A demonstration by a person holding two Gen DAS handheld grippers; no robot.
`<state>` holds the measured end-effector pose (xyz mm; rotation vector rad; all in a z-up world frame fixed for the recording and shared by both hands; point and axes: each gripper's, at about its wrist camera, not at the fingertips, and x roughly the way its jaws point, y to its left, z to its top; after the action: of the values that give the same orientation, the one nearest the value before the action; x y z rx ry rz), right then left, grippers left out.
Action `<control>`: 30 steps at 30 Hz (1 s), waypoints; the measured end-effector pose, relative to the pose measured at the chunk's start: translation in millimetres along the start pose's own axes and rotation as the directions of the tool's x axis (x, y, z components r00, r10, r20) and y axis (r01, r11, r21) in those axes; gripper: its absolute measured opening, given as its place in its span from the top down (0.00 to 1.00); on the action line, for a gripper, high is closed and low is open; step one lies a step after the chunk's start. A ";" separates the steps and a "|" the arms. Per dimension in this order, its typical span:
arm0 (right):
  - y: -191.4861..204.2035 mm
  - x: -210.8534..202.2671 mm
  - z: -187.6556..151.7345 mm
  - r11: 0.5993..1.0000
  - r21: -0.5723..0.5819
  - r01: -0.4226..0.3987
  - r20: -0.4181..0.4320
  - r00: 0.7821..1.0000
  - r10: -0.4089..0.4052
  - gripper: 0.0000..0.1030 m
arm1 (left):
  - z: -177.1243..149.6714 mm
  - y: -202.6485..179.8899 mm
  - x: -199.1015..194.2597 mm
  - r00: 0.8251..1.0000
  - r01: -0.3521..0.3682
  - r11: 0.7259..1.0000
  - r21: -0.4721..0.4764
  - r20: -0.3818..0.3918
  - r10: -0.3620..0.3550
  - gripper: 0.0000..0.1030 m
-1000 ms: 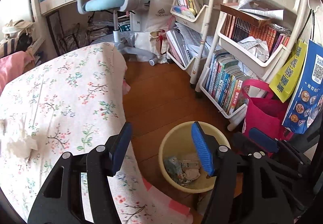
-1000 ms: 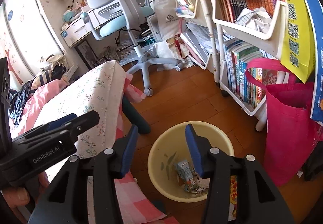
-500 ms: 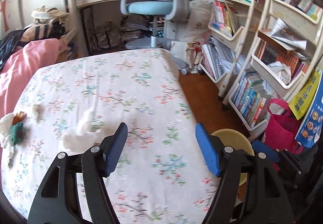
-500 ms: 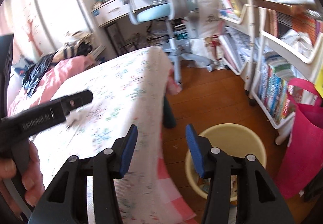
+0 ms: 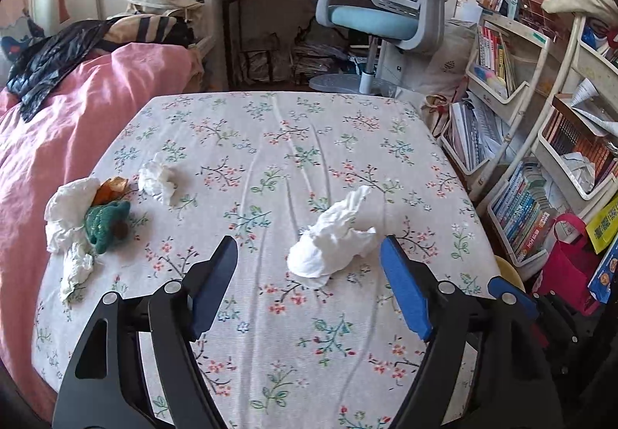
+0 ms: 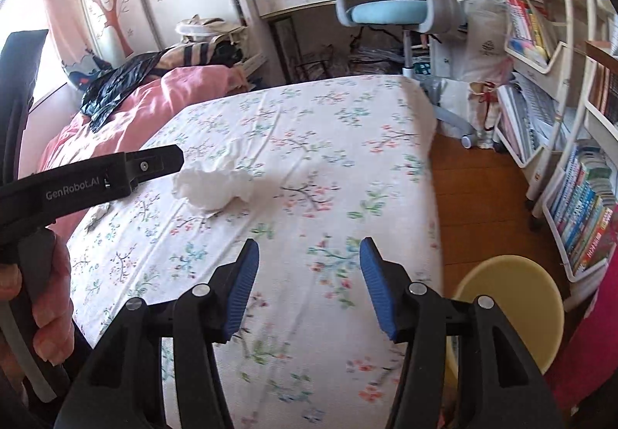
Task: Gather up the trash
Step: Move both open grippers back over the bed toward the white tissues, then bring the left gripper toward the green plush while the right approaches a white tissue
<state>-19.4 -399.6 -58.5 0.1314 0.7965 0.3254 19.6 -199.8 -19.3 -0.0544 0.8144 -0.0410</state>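
While you look across the desk with its flowery cloth, you can see there is still a lot to pick up. Far to the left lies a pile of white tissue with a green scrap and an orange scrap on it. Just beside it is a small crumpled tissue. Next comes the big crumpled tissue, near the middle of the cloth.

Your left hand-held gripper is spreading wider, and nothing is between its blue pads. It points at the big tissue, which sits just ahead of it, so this looks like the next piece to grab.

Your right hand-held gripper is opening too, and it holds nothing. It hangs over the near right part of the cloth.

Farthest right, on the floor beside the desk, stands the yellow bin. You cannot see inside it from here. By the look of it, four or five pieces are left, so the job is not nearly done.
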 end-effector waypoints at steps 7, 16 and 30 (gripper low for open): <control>29.4 15.4 4.8 0.999 -0.039 -0.037 -0.012 0.999 0.037 0.43 | -1.2 35.2 1.8 0.999 -0.039 0.998 -0.044 -0.004 0.038 0.26; 51.0 31.9 11.3 0.996 -0.067 -0.066 -0.030 0.997 0.064 0.42 | -0.7 63.1 4.8 0.997 -0.071 0.994 -0.082 -0.011 0.070 0.25; 66.5 47.3 27.5 0.994 -0.071 -0.081 -0.028 0.996 0.079 0.38 | 0.9 93.0 16.4 0.990 -0.137 0.984 -0.111 -0.043 0.133 0.24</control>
<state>15.5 -320.9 -55.8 0.0916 0.8046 0.4320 32.9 -107.9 -36.6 -0.1066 0.8540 0.1331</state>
